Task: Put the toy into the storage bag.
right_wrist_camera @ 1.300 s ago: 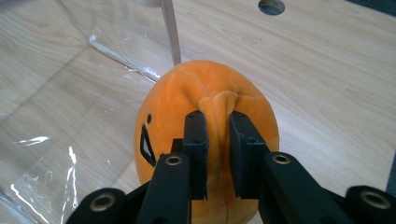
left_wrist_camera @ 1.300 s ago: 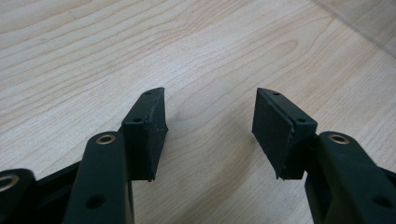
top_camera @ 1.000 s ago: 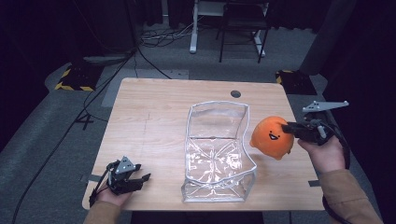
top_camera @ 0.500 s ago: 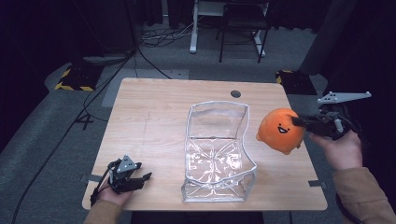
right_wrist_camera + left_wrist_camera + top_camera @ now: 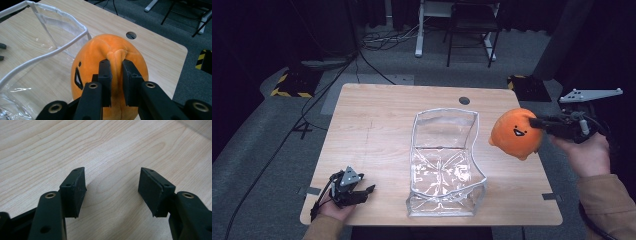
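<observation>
An orange plush toy [image 5: 515,132] with a smiling face hangs above the table's right edge, pinched at a fold of its back by my right gripper [image 5: 539,122]. In the right gripper view that gripper [image 5: 116,72] is shut on the orange plush toy [image 5: 110,52]. A clear plastic bag [image 5: 444,165] with white trim stands open in the middle of the table. My left gripper [image 5: 364,192] rests at the table's front left corner. Its jaws have just been opening, and in the left gripper view the left gripper [image 5: 111,188] stands open over bare wood.
The wooden table [image 5: 377,125] has a round cable hole [image 5: 464,100] at the back. Beyond it stand a chair [image 5: 469,30] and desk legs, with cables on the grey floor. Yellow-black marked blocks [image 5: 292,82] lie at both back corners.
My right gripper has lifted the orange plush toy upward beside the bag. The left gripper stayed where it was and its jaws spread wider.
</observation>
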